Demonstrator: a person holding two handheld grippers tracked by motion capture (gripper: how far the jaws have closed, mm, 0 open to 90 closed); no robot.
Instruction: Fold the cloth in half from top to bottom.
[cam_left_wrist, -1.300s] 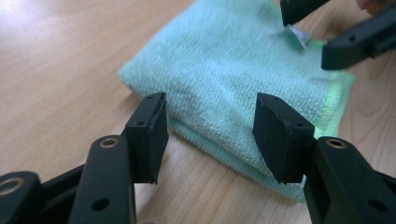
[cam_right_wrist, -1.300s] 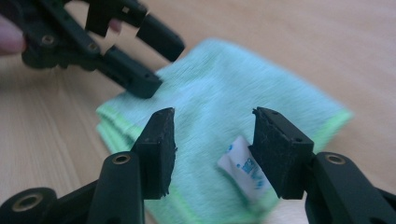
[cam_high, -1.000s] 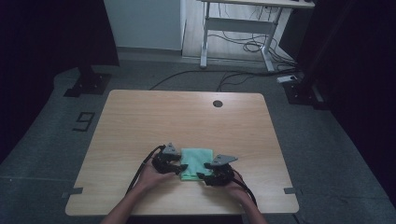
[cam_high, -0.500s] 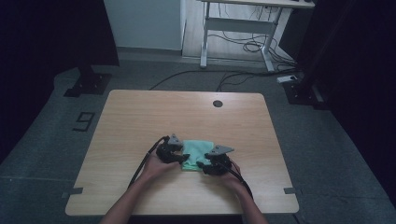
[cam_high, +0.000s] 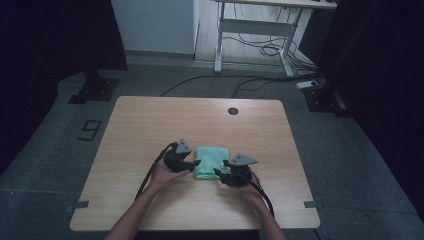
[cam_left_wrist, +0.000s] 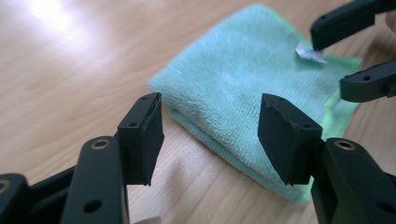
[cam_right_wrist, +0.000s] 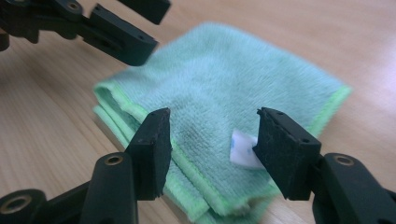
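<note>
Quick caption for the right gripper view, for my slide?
Open right tool poised over a folded green cloth with a white tag.

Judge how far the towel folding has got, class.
Done: the green towel lies folded in layers on the table. In hand: nothing; left hand-held gripper and right hand-held gripper are open beside it, left jaws just opening. Left: perhaps another fold, hard to tell.

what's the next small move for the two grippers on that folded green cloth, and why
Probably back both grippers off a little and leave the cloth alone. The green cloth already lies folded flat in layers on the table. The left gripper, whose jaws have just been opening, and the right gripper both stand open with nothing pinched. If another fold is wanted, the right gripper could pinch the near corner by the white tag.
</note>
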